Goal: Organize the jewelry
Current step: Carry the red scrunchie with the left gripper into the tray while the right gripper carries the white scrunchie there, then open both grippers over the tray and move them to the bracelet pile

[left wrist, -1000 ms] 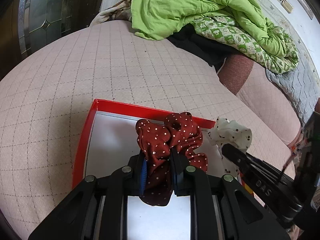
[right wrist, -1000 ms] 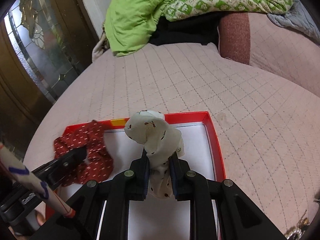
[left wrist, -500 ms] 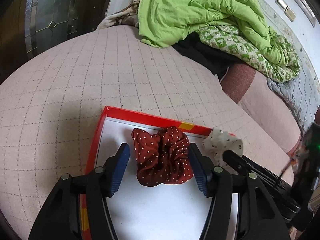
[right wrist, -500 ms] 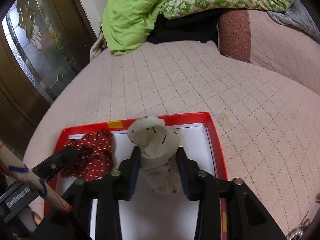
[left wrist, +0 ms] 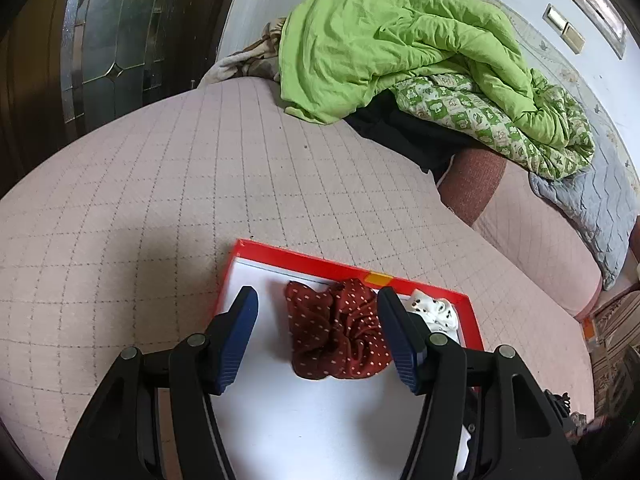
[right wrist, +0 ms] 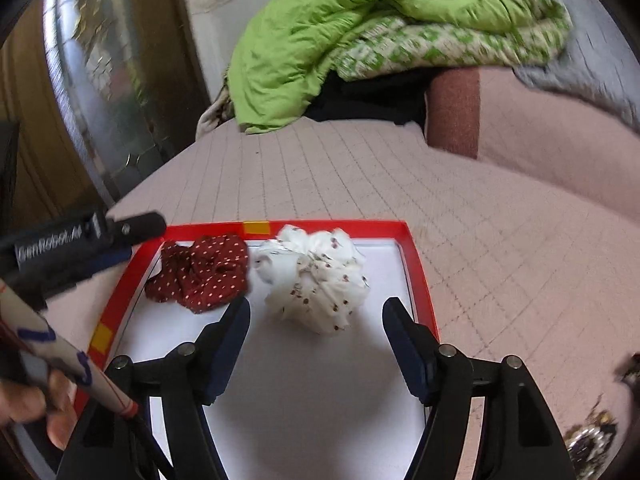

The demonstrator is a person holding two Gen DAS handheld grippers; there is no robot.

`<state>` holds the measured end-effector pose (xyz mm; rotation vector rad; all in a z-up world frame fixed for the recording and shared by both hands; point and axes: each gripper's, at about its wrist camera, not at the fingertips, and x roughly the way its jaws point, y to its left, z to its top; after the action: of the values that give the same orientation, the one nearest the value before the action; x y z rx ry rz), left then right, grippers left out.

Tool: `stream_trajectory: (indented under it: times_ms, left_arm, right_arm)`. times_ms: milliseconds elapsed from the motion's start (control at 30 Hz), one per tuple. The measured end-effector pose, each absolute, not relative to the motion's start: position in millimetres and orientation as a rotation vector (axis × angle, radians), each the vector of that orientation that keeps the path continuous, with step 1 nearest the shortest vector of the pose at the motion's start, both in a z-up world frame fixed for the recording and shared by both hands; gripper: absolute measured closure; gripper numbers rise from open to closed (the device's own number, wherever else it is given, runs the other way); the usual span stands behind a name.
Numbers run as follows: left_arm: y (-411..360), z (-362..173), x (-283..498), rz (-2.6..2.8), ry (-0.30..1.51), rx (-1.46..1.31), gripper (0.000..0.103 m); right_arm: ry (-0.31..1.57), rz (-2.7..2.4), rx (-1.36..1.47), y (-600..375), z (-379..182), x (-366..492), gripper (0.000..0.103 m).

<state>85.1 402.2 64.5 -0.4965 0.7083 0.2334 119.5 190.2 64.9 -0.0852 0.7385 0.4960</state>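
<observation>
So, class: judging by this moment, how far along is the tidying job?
Done: the dark red polka-dot scrunchie and white spotted scrunchie lie in the red-rimmed white tray. In hand: nothing; both grippers' jaws stand apart, the right's opening. Left: glittery pieces on the sofa.

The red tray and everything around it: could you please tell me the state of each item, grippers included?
red tray: flat on the bed, holding both scrunchies.
dark red scrunchie: released, lying in the tray between open pads.
white scrunchie: released, lying in the tray beside the red one.
left gripper: open, untouching.
right gripper: jaws opening, nothing gripped.
green quilt: crumpled in a heap.
</observation>
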Motion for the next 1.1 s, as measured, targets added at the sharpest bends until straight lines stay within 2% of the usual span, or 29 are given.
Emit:
stream_trajectory:
  times_ms: [200,400,767,1100]
  left_arm:
    - [391,75,79,0.217,0.692,-0.475,0.042]
    - [359,89,67,0.166,0.678,-0.411,0.042]
    - [250,96,56,-0.094,0.735,-0.359,0.042]
    - [148,71,79,-0.34,0.888,-0.29,0.042]
  right_arm:
    - [0.715,0.486,-0.107,180,67,83,0.03]
    - [0.725,0.474,0.012,143,74,43,0.03]
    - [0.629,0.312,0.206,11,118,18,0.026]
    - [0.591,0.079,0.331,-125,105,24,0.025]
